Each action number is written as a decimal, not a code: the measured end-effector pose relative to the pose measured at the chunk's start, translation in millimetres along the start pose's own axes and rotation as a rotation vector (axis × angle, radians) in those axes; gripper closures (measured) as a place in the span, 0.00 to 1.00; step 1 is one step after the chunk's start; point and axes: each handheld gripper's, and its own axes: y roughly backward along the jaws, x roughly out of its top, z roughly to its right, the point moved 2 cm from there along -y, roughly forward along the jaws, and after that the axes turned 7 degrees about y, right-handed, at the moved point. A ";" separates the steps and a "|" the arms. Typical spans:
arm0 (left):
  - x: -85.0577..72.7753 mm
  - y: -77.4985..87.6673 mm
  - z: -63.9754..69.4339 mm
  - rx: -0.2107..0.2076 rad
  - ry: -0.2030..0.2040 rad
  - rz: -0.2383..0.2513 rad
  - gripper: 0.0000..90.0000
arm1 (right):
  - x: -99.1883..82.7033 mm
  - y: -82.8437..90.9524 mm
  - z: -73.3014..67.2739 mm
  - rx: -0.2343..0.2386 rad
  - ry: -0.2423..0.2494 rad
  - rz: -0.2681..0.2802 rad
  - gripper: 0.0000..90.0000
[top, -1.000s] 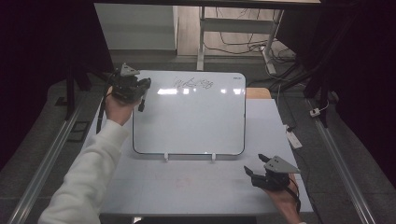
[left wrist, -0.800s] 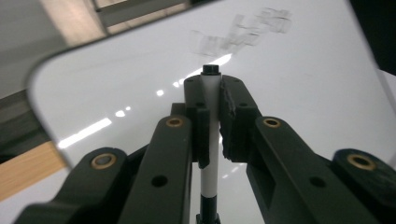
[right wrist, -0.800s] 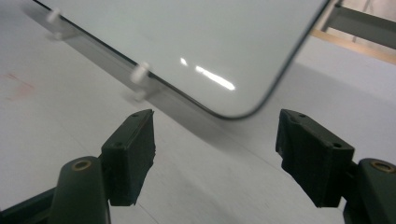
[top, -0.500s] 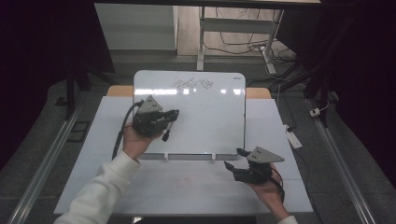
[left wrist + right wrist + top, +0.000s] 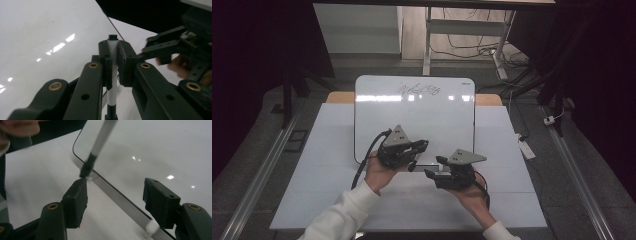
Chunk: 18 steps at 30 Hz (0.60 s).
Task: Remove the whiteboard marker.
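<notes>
A white desk (image 5: 327, 150) fills the middle of the high view, with dark floor and loose cables beyond its far edge at the top of the frame. A whiteboard (image 5: 414, 115) lies on the desk, with faint scribbles near its upper edge. At lower centre, the left gripper (image 5: 419, 146) sits over the board's near edge, its jaws closed on a marker (image 5: 113, 62), white-bodied with a black end showing above the jaws in the left gripper view. Just right of it, the right gripper (image 5: 435, 167) rests low over the desk, jaws spread wide and holding nothing. In the right gripper view the marker's dark lower end (image 5: 86, 170) hangs just above the left-hand jaw.
</notes>
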 end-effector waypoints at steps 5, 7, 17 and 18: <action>-6.1 -6.9 6.7 -0.011 0.000 0.000 0.90 | 3.7 -18.5 -6.9 0.025 -0.055 -0.038 0.47; -8.2 -9.0 8.2 -0.012 -0.002 0.000 0.90 | 3.3 -22.5 -7.6 0.039 -0.078 -0.049 0.49; -13.6 -18.5 15.0 -0.016 -0.002 -0.004 0.90 | -1.3 -32.1 -8.3 0.095 -0.154 -0.105 0.77; -13.5 -19.6 16.3 -0.014 -0.006 -0.004 0.90 | -2.0 -32.5 -8.3 0.098 -0.157 -0.112 0.79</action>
